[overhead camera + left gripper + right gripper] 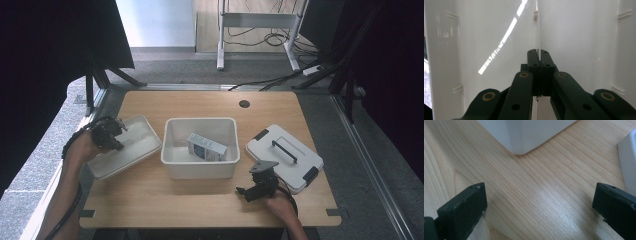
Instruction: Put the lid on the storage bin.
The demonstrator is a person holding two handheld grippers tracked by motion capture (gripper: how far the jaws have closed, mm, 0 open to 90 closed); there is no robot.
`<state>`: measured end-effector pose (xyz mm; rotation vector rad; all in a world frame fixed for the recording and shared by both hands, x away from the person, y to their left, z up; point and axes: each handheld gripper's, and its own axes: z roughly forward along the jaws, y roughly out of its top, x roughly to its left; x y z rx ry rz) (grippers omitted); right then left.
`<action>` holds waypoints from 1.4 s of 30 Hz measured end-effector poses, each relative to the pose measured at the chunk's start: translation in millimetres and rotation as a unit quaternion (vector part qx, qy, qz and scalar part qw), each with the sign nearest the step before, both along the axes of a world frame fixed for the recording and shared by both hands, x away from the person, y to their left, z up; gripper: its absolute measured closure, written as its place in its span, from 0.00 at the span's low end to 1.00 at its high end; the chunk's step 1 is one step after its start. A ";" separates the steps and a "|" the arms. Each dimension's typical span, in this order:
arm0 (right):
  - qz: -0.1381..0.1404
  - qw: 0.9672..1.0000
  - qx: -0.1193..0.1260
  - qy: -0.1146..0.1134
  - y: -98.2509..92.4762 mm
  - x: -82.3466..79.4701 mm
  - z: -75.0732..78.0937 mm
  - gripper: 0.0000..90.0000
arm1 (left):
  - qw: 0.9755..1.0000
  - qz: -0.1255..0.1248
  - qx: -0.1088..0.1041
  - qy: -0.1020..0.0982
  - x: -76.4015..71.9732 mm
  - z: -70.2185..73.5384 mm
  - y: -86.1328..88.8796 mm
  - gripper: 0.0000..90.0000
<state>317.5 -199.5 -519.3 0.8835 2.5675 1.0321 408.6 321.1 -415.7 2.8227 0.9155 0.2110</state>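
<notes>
From the high view, a wooden worktop (150, 200) carries three white plastic pieces in a row. Near the left edge, the left tool (107, 132) grips a shallow tray (132, 150), which appears tilted, its far end raised, though the angle is hard to judge from above. At the centre stands an open bin (172, 150) with a small printed carton (206, 147) lying inside it. Toward the right edge lies a lid (280, 155) with a dark handle and black clips. The right tool (255, 190) rests low near the front edge, between the bin and the lid, touching neither.

In the left gripper view, the left tool (538, 58) has its black jaws pinched together on a thin white wall of the tray (579, 45), whose pale inner surface rises behind them.

In the right gripper view, the right tool (539, 202) stands with its jaws spread wide and nothing between them, bare worktop (529, 187) beneath. A rounded corner of the bin (524, 135) sits just ahead, and the edge of the lid (627, 162) shows at the right.
</notes>
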 end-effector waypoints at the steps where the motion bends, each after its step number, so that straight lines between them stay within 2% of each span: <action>1: 0.000 1.000 0.000 0.000 0.0 0.0 0.0 0.00 | 1.000 -0.006 -0.003 -0.001 -1.6 5.3 1.4 0.99; 13: 0.000 1.000 0.000 0.000 0.0 0.0 0.0 0.00 | 0.999 -0.050 -0.010 -0.009 -11.3 50.2 4.1 0.99; 19: 0.001 1.000 0.000 0.000 -0.1 0.1 0.0 0.00 | 0.997 -0.068 -0.019 -0.020 -13.0 74.6 -5.7 0.99; 22: 0.000 1.000 -0.001 -0.001 -0.1 0.1 0.1 0.00 | 0.996 -0.081 -0.029 -0.025 -11.6 84.7 -18.0 0.99; 28: -0.001 1.000 0.000 0.000 0.0 0.0 0.0 0.00 | 0.993 -0.109 -0.034 -0.026 -5.6 94.3 -48.1 0.99; 32: -0.001 1.000 0.000 0.000 0.1 0.0 0.0 0.00 | 0.990 -0.134 -0.036 -0.025 -0.9 98.2 -72.8 0.99; 37: -0.001 1.000 0.000 0.001 -0.1 0.0 0.2 0.00 | 0.984 -0.169 -0.042 -0.024 5.5 100.2 -106.3 0.99; 38: -0.001 1.000 0.000 0.000 0.0 0.0 0.1 0.00 | 0.982 -0.182 -0.043 -0.025 7.8 99.9 -117.7 0.99; 39: -0.001 1.000 0.000 0.000 0.0 0.0 0.1 0.00 | 0.982 -0.182 -0.043 -0.025 7.8 99.9 -117.7 0.99; 42: -0.001 1.000 0.000 0.000 0.0 0.0 0.1 0.00 | 0.979 -0.199 -0.043 -0.022 9.9 98.2 -138.2 0.99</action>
